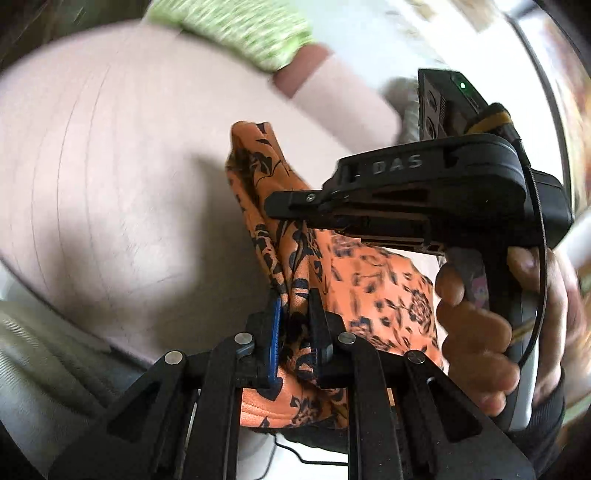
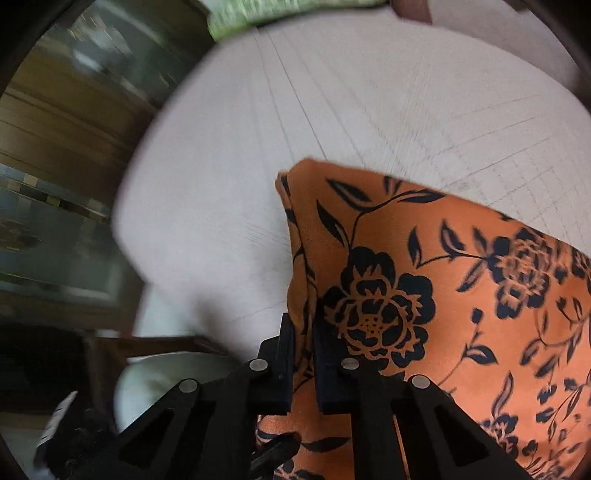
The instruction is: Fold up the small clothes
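An orange cloth with a black flower print (image 1: 373, 291) hangs above a pale pink table (image 1: 110, 166). My left gripper (image 1: 295, 314) is shut on a bunched edge of the cloth. My right gripper (image 1: 291, 201) shows in the left wrist view from the side, held by a hand, its tips on the same cloth. In the right wrist view the right gripper (image 2: 303, 343) is shut on the cloth (image 2: 461, 295) near a corner, with the cloth spreading to the right over the table (image 2: 258, 147).
A green and white folded cloth (image 1: 240, 29) lies at the table's far edge and also shows in the right wrist view (image 2: 280, 11). A brown and pink object (image 1: 332, 96) lies beside it. Dark wooden furniture (image 2: 55, 147) stands left of the table.
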Motion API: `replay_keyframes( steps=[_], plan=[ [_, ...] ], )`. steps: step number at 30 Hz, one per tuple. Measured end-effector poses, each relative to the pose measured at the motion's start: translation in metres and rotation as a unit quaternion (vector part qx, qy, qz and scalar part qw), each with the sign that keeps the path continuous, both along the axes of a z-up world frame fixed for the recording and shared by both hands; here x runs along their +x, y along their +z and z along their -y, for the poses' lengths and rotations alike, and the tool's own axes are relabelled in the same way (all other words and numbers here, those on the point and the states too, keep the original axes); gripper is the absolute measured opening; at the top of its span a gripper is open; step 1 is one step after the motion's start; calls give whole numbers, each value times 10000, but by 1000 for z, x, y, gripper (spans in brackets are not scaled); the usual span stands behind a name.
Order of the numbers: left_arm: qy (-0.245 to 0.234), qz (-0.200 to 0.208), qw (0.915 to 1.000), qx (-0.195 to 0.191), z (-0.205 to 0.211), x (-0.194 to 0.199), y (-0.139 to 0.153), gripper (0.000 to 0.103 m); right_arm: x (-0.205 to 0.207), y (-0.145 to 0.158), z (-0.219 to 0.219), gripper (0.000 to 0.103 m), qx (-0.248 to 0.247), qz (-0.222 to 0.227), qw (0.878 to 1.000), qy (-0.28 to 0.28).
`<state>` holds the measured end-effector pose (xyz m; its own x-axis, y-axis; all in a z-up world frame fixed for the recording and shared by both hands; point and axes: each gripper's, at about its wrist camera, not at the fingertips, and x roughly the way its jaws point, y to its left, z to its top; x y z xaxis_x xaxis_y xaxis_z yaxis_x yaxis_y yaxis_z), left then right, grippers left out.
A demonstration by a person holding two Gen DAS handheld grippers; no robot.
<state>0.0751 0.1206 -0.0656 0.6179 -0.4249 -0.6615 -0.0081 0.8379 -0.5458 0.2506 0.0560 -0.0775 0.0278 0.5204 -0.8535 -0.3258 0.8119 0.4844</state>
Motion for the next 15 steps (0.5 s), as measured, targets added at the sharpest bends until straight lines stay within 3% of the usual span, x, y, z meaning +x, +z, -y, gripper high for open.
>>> replay_keyframes(
  steps=[5,10,12,15],
  plan=[
    [-579,464,9956,567,69,-23,51,12,-29,47,94,8,1268,385,9904,-405],
    [-1341,788,9815,1113,156,-26,86,12,-51,75,200,8,2029,777,9711,-984],
    [-1615,839,9740,1351,196,-21,86,12,-49,81,252,8,2265,870,9618,-1269],
    [-1999,804,9634,1594,248,-15,73,12,-43,62,302,8,2606,834,9478,-1638]
  ],
)
